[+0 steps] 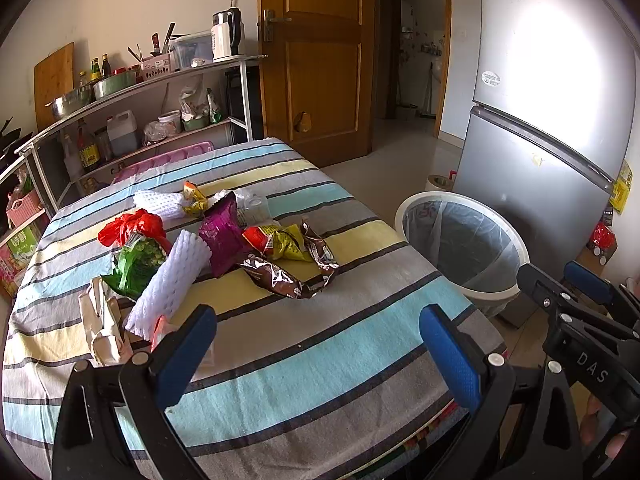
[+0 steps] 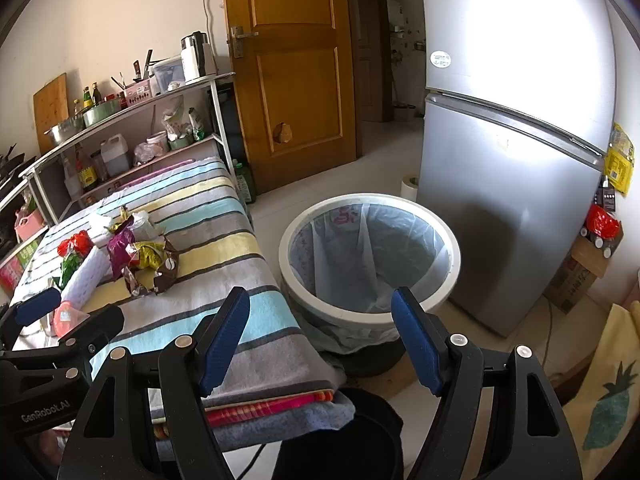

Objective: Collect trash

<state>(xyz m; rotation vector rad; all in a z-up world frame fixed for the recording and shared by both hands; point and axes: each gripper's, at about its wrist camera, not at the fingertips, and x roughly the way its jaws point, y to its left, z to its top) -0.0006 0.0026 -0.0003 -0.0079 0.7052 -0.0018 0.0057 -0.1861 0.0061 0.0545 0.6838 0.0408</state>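
Trash [image 1: 224, 240]: wrappers heaped mid-frame on my striped bench [image 1: 320, 360]; lined bin [image 2: 370, 256] stood beside, empty. Left hand-held gripper [image 1: 320, 352] and right hand-held gripper [image 2: 320, 336] both released, nothing grasped.

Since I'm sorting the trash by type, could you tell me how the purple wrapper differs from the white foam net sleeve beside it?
The purple wrapper is a glossy, crumpled foil bag; the white foam net sleeve is a matte, meshed tube. The wrapper is shorter and stands partly propped up; the sleeve is longer and lies stretched towards the near edge of the table. Both lie loose on the striped cloth, ungripped, in the same trash pile.
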